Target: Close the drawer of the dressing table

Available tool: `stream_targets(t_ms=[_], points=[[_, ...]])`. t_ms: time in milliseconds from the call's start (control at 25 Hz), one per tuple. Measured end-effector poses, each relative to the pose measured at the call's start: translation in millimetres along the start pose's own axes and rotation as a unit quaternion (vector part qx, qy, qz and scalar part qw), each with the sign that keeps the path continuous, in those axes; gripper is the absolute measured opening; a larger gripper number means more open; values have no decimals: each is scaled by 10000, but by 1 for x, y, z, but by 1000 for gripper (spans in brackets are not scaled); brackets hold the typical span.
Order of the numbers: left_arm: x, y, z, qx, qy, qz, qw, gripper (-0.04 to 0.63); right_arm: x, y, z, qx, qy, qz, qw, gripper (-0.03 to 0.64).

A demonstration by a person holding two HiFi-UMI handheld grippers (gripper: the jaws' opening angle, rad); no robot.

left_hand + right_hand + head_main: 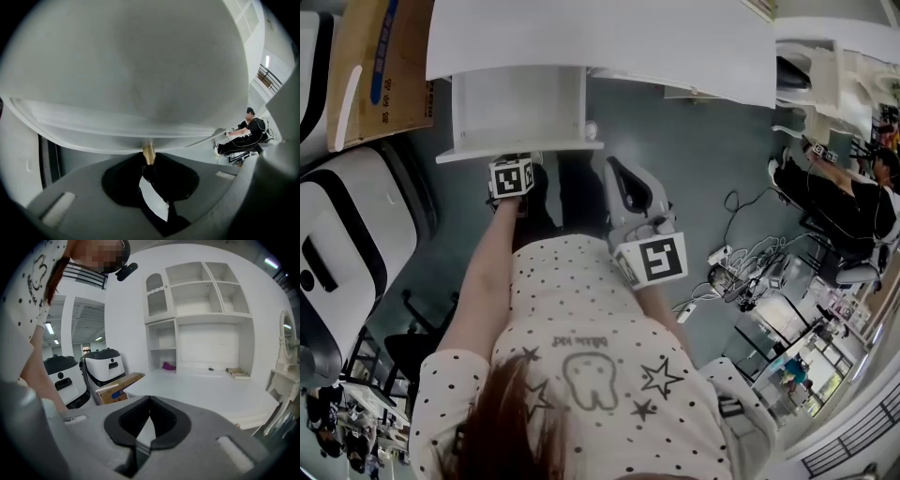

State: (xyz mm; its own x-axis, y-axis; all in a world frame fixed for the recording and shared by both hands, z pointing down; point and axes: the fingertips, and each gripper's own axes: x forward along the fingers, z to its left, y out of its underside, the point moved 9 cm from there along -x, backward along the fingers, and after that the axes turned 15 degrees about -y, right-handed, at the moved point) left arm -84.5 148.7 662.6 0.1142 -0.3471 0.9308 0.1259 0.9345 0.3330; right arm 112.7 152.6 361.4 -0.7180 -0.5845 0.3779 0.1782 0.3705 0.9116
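The white dressing table point(609, 42) has its drawer point(520, 108) pulled out towards me, seen from above in the head view. My left gripper point(517, 161) is at the middle of the drawer's front edge. In the left gripper view the drawer front point(136, 84) fills the picture, and the left gripper point(149, 159) is shut on the small brass knob point(148, 152). My right gripper point(617, 173) hangs in the air to the right of the drawer, apart from it. In the right gripper view its jaws point(149, 404) are shut with nothing in them, facing the table top point(201, 390).
White machines with black trim point(347, 244) and a cardboard box point(380, 66) stand to the left. Cables point(741, 262) lie on the floor at the right, where a person point(853, 192) sits. A white shelf unit point(206, 315) rises behind the table top.
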Motion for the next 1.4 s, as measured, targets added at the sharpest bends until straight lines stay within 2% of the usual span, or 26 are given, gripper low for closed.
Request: stream_targets(t_ms=[640, 920, 1240, 1400], points=[[14, -19, -2, -275, -10, -22, 9996, 81, -2, -7, -9, -96, 227, 43, 9997, 3], [13, -23, -3, -157, -28, -2, 9999, 81, -4, -13, -13, -120, 255, -49, 9996, 3], [16, -26, -4, -215, -11, 30, 9998, 83, -1, -12, -29, -142, -94, -61, 9998, 3], [18, -33, -3, -91, -27, 56, 9999, 81, -1, -26, -52, -174, -358, -105, 9992, 3]])
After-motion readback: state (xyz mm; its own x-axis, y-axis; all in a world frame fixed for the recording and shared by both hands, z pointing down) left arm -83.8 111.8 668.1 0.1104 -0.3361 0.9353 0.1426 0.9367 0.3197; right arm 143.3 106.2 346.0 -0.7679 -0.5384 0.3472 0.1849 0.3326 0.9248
